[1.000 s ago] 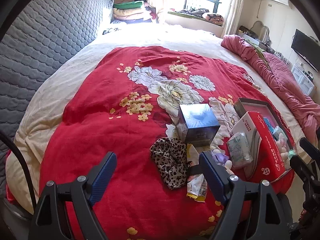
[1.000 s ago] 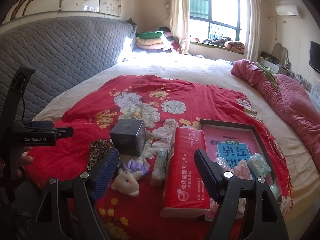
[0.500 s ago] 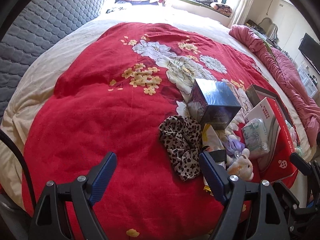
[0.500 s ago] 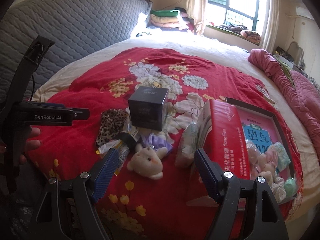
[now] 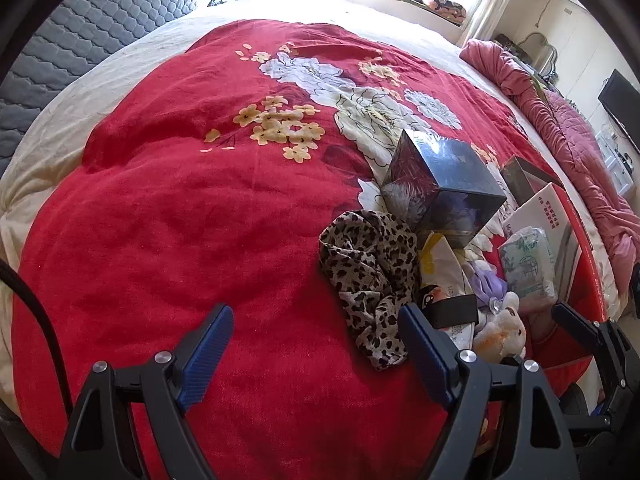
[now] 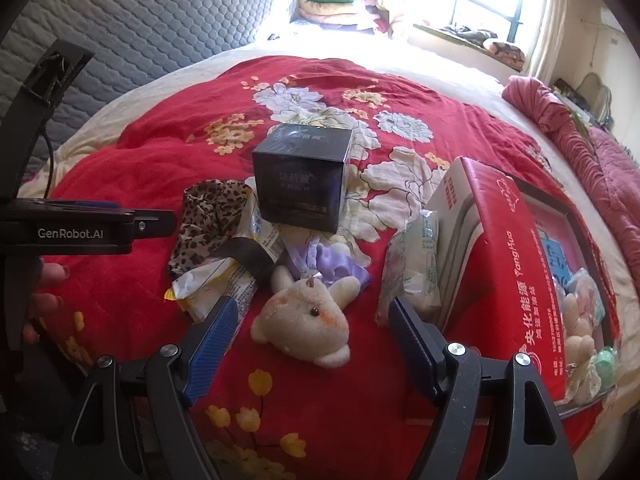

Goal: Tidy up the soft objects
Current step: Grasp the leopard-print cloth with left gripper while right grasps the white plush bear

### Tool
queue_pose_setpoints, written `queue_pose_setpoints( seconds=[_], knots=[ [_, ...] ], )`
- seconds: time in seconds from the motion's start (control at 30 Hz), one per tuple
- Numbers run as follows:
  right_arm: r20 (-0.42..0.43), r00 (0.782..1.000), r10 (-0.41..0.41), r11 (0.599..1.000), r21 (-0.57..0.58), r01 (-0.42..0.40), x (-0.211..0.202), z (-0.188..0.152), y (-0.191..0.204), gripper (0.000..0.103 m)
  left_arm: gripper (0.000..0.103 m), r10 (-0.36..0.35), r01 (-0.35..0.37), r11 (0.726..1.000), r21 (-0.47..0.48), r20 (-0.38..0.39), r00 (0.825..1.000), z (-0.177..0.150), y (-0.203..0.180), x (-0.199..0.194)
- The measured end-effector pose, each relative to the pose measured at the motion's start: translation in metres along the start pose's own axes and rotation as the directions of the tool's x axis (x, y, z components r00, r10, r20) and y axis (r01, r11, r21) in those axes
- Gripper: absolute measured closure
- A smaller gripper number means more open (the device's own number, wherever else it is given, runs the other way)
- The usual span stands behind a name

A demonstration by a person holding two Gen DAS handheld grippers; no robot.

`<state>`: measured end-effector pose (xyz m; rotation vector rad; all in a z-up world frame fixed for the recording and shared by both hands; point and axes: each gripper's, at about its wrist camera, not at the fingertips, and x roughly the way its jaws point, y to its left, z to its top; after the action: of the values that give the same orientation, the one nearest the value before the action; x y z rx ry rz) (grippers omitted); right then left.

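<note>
A cream plush bear point(image 6: 306, 322) in a purple dress lies on the red floral blanket point(image 6: 152, 152); it also shows in the left wrist view point(image 5: 500, 330). My right gripper point(image 6: 312, 332) is open and empty, its fingers on either side of the bear. A leopard-print cloth point(image 5: 368, 264) lies just ahead and right of my open, empty left gripper point(image 5: 316, 344). A tissue pack point(image 6: 414, 272) leans on a red tissue carton point(image 6: 508, 280). A tray point(image 6: 560, 208) at the right holds several small soft toys.
A dark cube box point(image 6: 304, 178) stands behind the bear. A yellow-white snack packet with a black band point(image 6: 236, 268) lies beside the leopard cloth. A grey quilted headboard point(image 6: 140, 20) is at the back left and a pink quilt point(image 6: 580, 128) at the right.
Both grippers have moved forward and down toward the pile of objects. The bear now sits between the right gripper's fingers. Both stay open.
</note>
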<state>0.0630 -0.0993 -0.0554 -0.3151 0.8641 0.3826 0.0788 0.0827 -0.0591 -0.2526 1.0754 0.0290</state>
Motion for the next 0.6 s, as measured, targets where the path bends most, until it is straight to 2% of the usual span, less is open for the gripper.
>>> queue_pose_setpoints(
  seconds=[0.27,0.43,0.5,0.6],
  knots=[
    [-0.047,0.999,-0.014,1.0,-0.028,0.013,0.025,0.0,0.009,0.024,0.019,0.013,-0.013,1.0,0.0,-0.013,1.0,0.006,-0.001,0.015],
    [-0.037,0.999,-0.037,0.998,-0.046,0.035,0.03,-0.001,0.01,0.024,0.02,0.013,-0.013,1.0,0.004,-0.026,1.0,0.008,-0.001,0.023],
    [-0.066,0.996,-0.053,0.997,-0.055,0.05,0.036,-0.002,0.011,0.027,0.02,0.017,-0.016,1.0,0.011,-0.03,0.999,0.009,-0.003,0.026],
    [-0.113,0.993,-0.027,0.999,-0.039,0.022,0.047,-0.006,0.011,0.033,0.02,0.026,-0.025,0.999,0.023,-0.037,0.999,0.009,-0.006,0.031]
  ],
)
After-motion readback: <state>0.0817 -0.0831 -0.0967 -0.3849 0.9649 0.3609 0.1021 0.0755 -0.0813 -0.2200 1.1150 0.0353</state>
